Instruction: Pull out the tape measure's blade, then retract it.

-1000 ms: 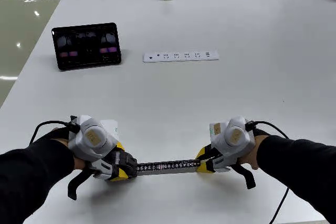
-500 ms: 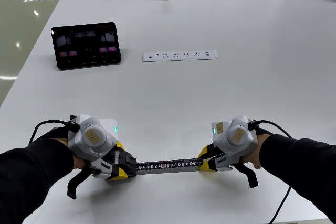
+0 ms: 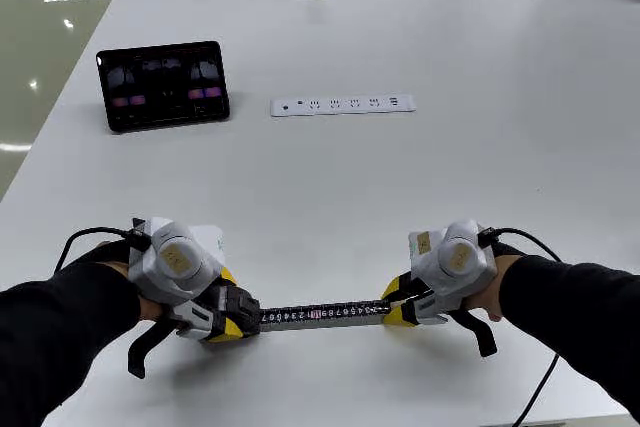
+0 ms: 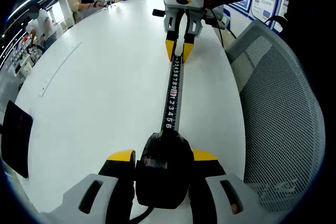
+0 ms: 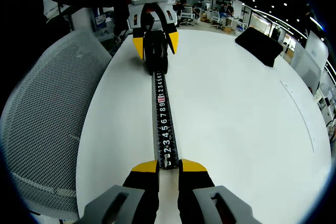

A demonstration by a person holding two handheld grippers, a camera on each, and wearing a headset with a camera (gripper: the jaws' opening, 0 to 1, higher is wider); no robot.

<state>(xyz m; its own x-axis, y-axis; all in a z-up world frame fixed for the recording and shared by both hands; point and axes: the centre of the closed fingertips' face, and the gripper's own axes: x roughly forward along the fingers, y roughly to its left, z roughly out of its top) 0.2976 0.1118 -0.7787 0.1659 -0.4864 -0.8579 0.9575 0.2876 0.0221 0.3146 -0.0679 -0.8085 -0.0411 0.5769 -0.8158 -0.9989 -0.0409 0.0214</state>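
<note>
Black tape measure case (image 4: 161,178), clamped between the left gripper's (image 4: 163,156) jaws, rests on the table (image 3: 400,187). Its blade (image 3: 320,314) (numbered, drawn out) runs toward 3 o'clock, its tip pinched by the right gripper's (image 5: 168,167) jaws.

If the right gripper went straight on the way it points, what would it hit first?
Shut on the blade, the right gripper points along it toward the tape measure case in the left gripper; likely that case comes first.
</note>
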